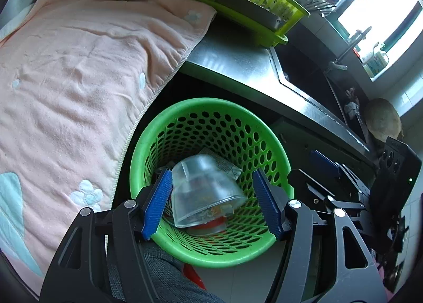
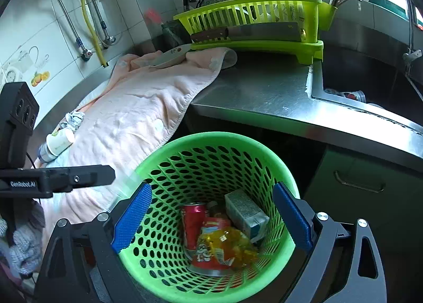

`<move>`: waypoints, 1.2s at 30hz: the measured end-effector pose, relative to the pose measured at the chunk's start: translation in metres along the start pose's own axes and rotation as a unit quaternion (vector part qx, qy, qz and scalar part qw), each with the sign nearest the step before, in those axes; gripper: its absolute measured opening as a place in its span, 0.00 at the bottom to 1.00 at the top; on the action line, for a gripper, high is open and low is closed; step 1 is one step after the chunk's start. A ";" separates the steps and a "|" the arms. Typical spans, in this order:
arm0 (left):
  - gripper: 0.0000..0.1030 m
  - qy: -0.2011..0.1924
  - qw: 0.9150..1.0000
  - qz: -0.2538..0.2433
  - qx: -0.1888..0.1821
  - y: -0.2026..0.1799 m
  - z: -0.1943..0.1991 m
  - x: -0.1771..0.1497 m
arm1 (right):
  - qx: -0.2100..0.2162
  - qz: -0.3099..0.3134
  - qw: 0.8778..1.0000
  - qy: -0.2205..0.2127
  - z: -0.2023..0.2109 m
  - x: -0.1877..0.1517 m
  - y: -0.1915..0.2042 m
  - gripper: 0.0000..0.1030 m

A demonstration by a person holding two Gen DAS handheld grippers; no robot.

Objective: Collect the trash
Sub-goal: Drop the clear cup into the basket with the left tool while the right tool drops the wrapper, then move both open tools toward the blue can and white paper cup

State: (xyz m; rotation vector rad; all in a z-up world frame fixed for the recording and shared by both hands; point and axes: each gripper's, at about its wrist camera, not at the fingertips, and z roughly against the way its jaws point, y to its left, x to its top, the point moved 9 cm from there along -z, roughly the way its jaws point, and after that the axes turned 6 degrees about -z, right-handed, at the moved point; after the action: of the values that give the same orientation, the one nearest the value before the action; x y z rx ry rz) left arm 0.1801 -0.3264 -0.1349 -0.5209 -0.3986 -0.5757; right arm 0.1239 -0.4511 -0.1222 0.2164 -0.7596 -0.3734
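Already in the green basket (image 2: 211,144): red can (image 2: 193,219), carton (image 2: 246,214), yellow wrapper (image 2: 232,246). Both spread: left hand-held gripper (image 1: 214,203) around a clear plastic cup (image 1: 203,189), right hand-held gripper (image 2: 211,219) empty. Still on the towel (image 2: 127,117): small bottle (image 2: 56,144), crumpled paper (image 2: 74,117).

The basket (image 2: 211,154) is glossy green plastic, perforated all round. A clear plastic cup (image 1: 203,191) looks smooth and slightly scuffed. The red can (image 2: 193,226) is shiny metal; the carton (image 2: 246,213) is matt printed paper; the yellow wrapper (image 2: 232,247) is crinkled glossy film. The towel (image 1: 71,86) is soft, napped pink cloth. The surface (image 2: 267,91) is brushed steel. Each tool's pads (image 2: 130,219) are ribbed blue plastic.
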 end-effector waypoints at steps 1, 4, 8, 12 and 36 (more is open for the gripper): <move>0.66 0.001 1.000 0.000 0.000 0.000 0.000 -0.001 | 0.002 0.002 1.000 0.001 0.000 0.000 0.002 0.87; 0.68 -0.001 1.000 0.000 0.004 0.003 0.003 -0.001 | 0.006 0.009 1.000 0.002 0.001 0.000 0.006 0.87; 0.68 -0.009 1.000 0.005 0.012 0.010 0.015 -0.001 | 0.012 0.016 1.000 0.001 0.002 0.001 0.014 0.87; 0.68 -0.021 0.999 0.006 0.031 0.023 0.033 -0.001 | 0.022 0.031 0.999 0.002 0.002 0.004 0.030 0.87; 0.68 -0.113 0.958 0.167 0.203 0.223 0.197 -0.014 | 0.126 0.186 0.974 0.021 -0.038 0.034 0.208 0.88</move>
State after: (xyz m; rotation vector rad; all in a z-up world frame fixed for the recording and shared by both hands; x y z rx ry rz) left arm 0.2625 -0.0490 -0.0622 -0.2472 -0.6144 -0.0989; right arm 0.2253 -0.2728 -0.0613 0.3117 -0.7864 0.0841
